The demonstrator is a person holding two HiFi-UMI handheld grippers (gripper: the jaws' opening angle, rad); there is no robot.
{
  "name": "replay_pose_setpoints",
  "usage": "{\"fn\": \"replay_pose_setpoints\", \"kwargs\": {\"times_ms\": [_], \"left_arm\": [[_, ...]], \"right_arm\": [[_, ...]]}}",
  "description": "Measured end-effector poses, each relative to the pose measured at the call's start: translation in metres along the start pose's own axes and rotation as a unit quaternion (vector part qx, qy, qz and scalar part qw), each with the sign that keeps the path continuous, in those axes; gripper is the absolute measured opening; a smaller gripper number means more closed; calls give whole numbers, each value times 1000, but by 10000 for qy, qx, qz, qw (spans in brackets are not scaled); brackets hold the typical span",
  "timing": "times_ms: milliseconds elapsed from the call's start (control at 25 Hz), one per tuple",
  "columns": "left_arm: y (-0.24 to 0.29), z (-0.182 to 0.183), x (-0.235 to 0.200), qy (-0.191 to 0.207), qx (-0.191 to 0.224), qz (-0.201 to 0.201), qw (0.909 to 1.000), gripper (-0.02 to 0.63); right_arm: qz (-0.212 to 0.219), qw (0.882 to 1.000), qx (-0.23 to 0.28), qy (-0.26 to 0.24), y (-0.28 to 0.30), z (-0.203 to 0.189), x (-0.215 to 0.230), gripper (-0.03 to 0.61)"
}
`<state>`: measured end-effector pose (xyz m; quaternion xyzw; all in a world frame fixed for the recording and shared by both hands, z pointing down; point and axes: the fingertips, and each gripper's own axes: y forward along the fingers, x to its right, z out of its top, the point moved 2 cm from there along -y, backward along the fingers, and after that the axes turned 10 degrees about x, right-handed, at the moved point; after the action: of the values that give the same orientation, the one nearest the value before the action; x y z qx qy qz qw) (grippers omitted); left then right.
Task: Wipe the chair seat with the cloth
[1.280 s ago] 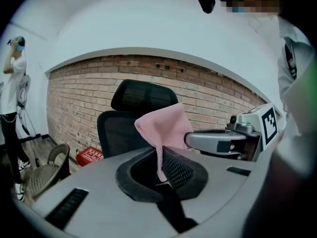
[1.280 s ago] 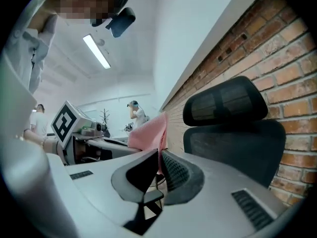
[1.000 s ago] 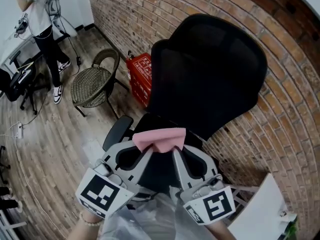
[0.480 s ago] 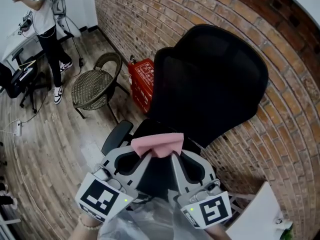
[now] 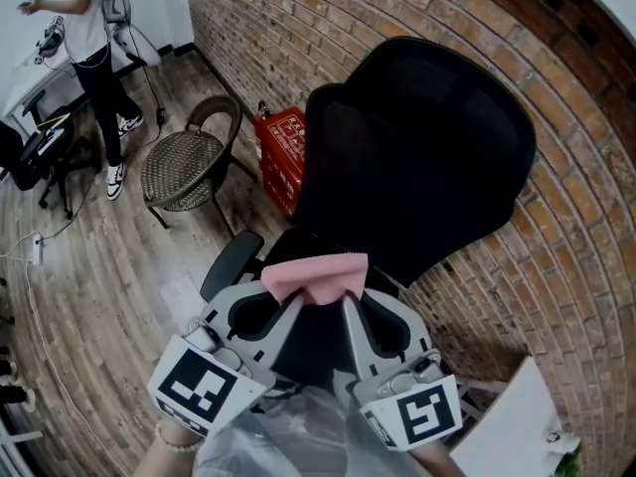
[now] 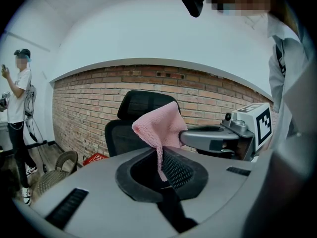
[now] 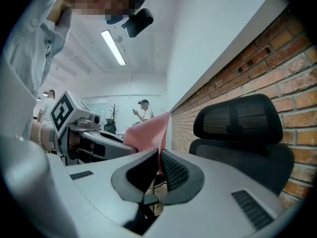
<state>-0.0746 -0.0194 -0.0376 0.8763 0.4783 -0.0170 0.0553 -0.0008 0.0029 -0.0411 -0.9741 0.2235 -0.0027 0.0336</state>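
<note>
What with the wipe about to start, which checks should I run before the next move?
1. Left gripper shut on pink cloth: ok.
2. Right gripper shut on the cloth: ok.
3. Cloth stretched between both grippers: ok.
4. Cloth touching chair seat: not ok, it is held in the air.
5. Seat free of clutter: cannot tell, the grippers hide most of it.
6. Bystander standing far off: ok.

- Chair back point(image 5: 417, 147) rises directly ahead, with the brick wall point(image 5: 576, 246) close behind it and to its right.
- Armrest point(image 5: 231, 263) juts out low on the left.
- Wicker chair point(image 5: 184, 162) and red box point(image 5: 281, 147) stand along the wall, farther left.
- Bare floor point(image 5: 89, 296) lies open at far left.
</note>
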Motion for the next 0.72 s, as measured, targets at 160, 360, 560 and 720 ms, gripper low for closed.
{"fn": "replay_pose_setpoints", "kwargs": {"times_ms": [160,360,560,720], "left_arm": [[1,-1,0,1,-39,9,10000,29],[-1,-4,3,-4,-27,-9,10000,29],[-3,-4,5,-14,-16,-7,10000,29],[-5,-4,7,-14,-22,12,10000,29]], "right_arm": [[-49,9999,23,90,1,0,2,51],[-30,10000,-73,54,-3,-4,0,51],[-54,9999,-93,65,-6,-5,-2,51],[-40,9999,-91,63,-7,-4,-3,51]]}}
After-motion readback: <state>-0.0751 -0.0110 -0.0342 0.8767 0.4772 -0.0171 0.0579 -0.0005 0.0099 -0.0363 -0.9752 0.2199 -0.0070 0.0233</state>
